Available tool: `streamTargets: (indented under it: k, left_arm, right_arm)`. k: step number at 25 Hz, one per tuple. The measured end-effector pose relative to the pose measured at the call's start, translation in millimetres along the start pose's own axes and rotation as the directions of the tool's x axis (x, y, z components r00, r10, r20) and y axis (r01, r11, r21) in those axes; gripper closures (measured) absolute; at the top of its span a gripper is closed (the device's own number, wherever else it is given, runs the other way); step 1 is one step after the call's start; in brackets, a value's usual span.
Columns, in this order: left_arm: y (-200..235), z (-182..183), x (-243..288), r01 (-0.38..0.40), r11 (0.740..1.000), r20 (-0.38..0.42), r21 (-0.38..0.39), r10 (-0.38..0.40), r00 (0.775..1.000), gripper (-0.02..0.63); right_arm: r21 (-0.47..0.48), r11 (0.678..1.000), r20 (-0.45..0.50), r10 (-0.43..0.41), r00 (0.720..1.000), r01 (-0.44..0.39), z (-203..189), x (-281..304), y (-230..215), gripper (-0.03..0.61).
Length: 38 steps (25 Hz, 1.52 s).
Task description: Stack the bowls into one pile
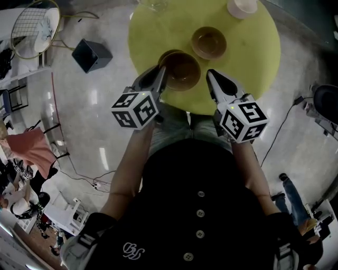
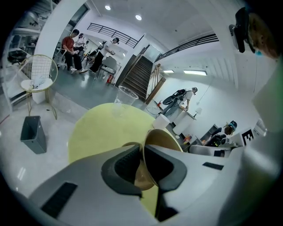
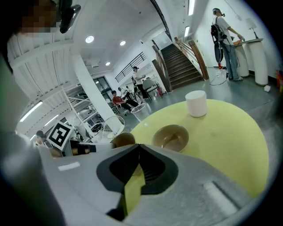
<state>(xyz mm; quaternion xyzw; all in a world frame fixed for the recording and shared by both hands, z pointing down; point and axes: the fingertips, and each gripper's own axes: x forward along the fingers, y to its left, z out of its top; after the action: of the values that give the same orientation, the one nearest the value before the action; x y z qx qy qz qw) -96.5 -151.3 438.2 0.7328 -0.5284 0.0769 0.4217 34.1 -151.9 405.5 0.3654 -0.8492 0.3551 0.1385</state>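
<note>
Brown rim sits pinched between the jaws of the left gripper (image 2: 142,152), which grasp the near bowl (image 1: 182,69), tilted over the front part of the yellow-green table (image 1: 253,58). The right gripper (image 3: 139,146) hangs just beside it, jaws pressed together with nothing between them. Farther back the second bowl (image 1: 208,42) rests upright, apart from the first. A white cup (image 1: 242,7) stands beyond.

Big open hall with a glossy grey floor (image 1: 90,121), white walls (image 2: 216,101) and round spotlights (image 2: 107,7) in the ceiling. There's a round yellow-green desk (image 1: 253,52), with a dark bin (image 1: 91,55) and a wire chair (image 2: 39,83) on the floor nearby, and a staircase (image 2: 138,76) at the back.
</note>
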Motion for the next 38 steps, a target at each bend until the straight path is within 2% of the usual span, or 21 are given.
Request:
streamTargets:
  k: [4,25,29,38]
  left_arm:
    - [11,10,-2,-0.013,1.0,-0.013,-0.002,0.013,1.0,0.58]
    - [31,-7,21,0.014,1.0,-0.113,0.025,-0.011,0.994,0.58]
    - [23,-16,18,0.019,0.999,-0.118,0.047,-0.013,0.993,0.578]
    - [32,-4,20,0.0,0.997,-0.113,0.073,0.009,0.994,0.572]
  right_arm:
    - [0.005,1.0,-0.01,-0.006,1.0,0.006,7,8,6,0.574]
    - [0.062,0.996,-0.027,-0.061,0.998,0.062,-5,27,0,0.574]
    - [0.067,0.996,-0.023,-0.064,0.998,0.066,-13,16,0,0.574]
    - [0.067,0.995,-0.028,-0.077,0.997,0.079,-7,22,0,0.574]
